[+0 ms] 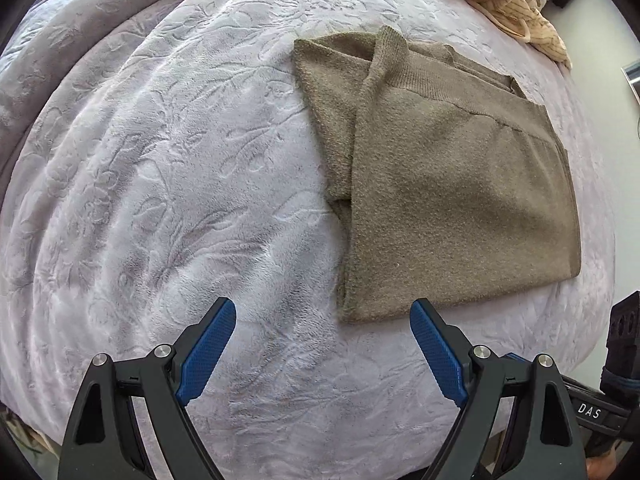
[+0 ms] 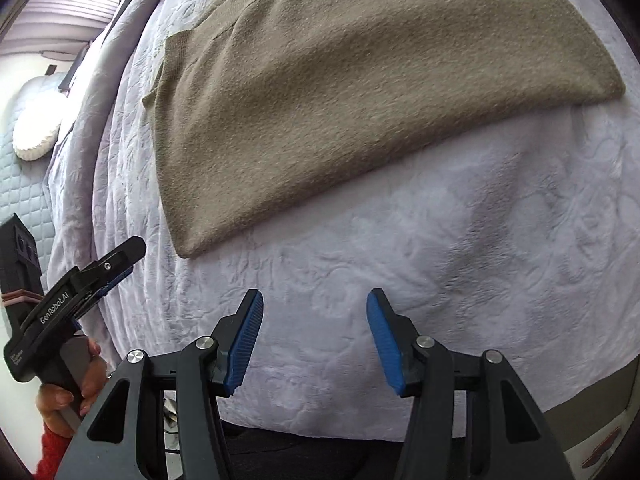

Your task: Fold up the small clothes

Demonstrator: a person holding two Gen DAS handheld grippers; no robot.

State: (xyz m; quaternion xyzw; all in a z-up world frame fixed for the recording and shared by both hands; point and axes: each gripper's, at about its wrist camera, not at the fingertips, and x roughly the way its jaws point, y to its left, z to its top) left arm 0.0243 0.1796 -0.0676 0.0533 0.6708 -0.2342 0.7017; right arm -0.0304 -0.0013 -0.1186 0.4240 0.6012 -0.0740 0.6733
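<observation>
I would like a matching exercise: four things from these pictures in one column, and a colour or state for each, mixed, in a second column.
1. knit garment
2. bedspread
3. left gripper
4. striped clothes

a. open, holding nothing
b. olive-brown, folded flat
c. cream, crumpled at the far edge
d. pale lilac, embossed

Pairs: 1-b, 2-d, 3-a, 4-c

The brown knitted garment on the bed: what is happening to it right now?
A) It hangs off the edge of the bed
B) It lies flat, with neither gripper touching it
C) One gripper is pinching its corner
B: the brown knitted garment lies partly folded on the lilac bedspread, while the left gripper and right gripper are open and short of it.
</observation>
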